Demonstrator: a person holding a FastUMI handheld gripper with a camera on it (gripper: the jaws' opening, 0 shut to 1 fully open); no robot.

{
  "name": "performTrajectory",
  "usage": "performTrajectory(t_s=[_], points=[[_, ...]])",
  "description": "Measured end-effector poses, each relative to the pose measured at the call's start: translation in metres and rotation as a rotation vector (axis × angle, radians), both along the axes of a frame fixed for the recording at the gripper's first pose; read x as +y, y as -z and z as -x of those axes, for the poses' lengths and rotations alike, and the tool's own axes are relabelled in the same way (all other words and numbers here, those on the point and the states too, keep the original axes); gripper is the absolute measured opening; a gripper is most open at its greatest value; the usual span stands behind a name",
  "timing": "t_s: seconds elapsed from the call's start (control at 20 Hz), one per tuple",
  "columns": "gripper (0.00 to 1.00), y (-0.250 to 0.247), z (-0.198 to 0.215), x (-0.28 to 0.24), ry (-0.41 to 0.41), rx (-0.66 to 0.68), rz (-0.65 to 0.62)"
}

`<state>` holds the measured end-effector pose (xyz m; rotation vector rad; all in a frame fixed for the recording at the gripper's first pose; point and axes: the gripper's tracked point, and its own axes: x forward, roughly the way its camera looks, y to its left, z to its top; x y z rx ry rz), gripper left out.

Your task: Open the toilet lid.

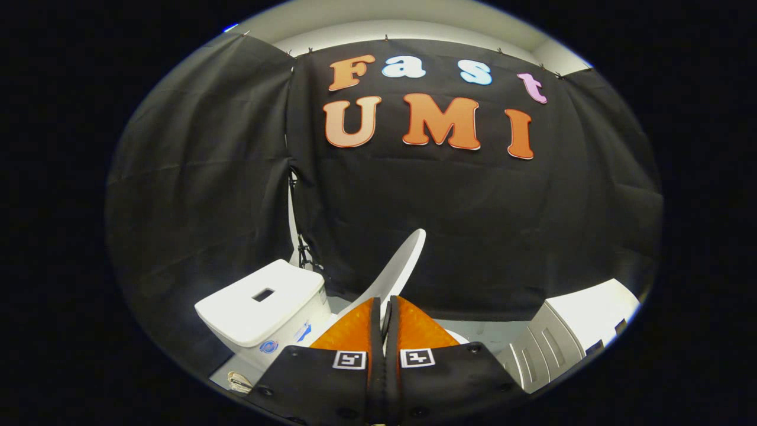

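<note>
Your gripper (384, 305) pinched the raised toilet lid's (401, 260) edge, fingers pressed together, cistern (260, 305) beside them.

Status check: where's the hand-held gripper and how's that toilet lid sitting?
Hand-held gripper fingers closed together, touching the raised toilet lid's lower edge; grip on it unclear. Lid tilted up, partly open. Tank beside it, nothing blocking.

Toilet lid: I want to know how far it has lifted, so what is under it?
The toilet lid stands tilted up beyond the closed claw, beside the tank. The claw's fingers cover the seat and bowl below, so neither can be judged.
</note>
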<state>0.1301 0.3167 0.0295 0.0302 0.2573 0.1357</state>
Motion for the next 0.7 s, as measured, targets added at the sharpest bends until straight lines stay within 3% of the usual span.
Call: performTrajectory(t_s=[0.7], points=[[0.07,-0.037,-0.004,0.111,-0.120,-0.074,0.097]])
